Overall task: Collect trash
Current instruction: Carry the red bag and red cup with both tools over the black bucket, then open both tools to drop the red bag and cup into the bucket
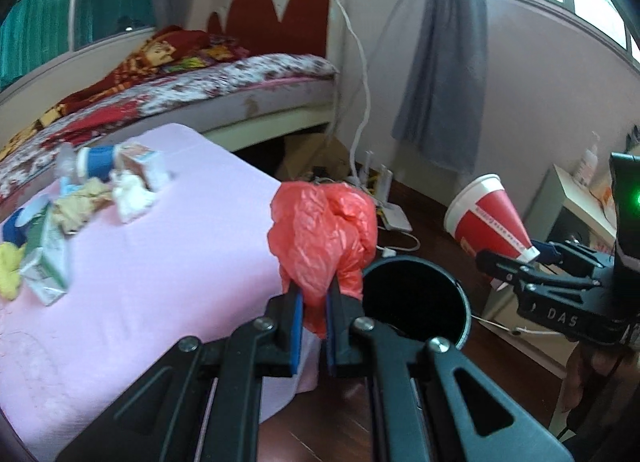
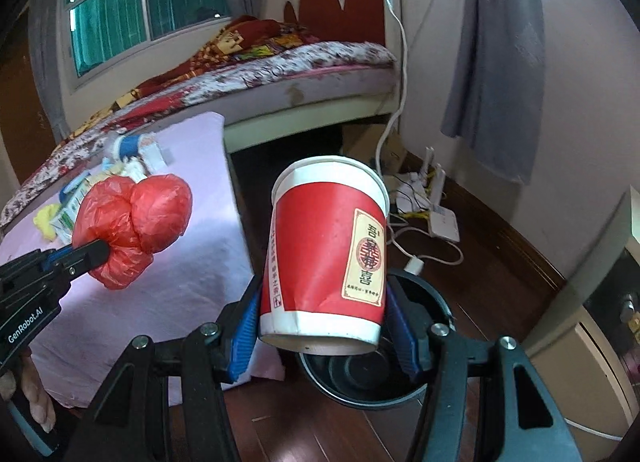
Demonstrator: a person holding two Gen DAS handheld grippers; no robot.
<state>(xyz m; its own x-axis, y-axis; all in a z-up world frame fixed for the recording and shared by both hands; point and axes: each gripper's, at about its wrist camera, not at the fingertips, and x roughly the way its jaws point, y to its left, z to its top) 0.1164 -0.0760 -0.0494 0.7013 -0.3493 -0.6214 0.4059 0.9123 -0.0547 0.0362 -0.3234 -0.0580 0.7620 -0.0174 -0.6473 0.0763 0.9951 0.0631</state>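
Note:
My left gripper point(image 1: 314, 294) is shut on a crumpled red plastic bag point(image 1: 324, 238) and holds it just left of the black trash bin point(image 1: 416, 302) on the floor. The bag also shows in the right wrist view point(image 2: 132, 226). My right gripper point(image 2: 320, 326) is shut on a red and white paper cup point(image 2: 328, 254), held above the bin point(image 2: 360, 378). The cup also shows in the left wrist view point(image 1: 488, 218), to the right of the bin.
A pink-covered table point(image 1: 160, 262) holds more trash: cartons, crumpled paper, a blue-capped container point(image 1: 96, 162). A bed point(image 1: 200, 78) stands behind. Routers and cables point(image 1: 384, 198) lie on the wooden floor. A white cabinet point(image 1: 576, 198) stands at the right.

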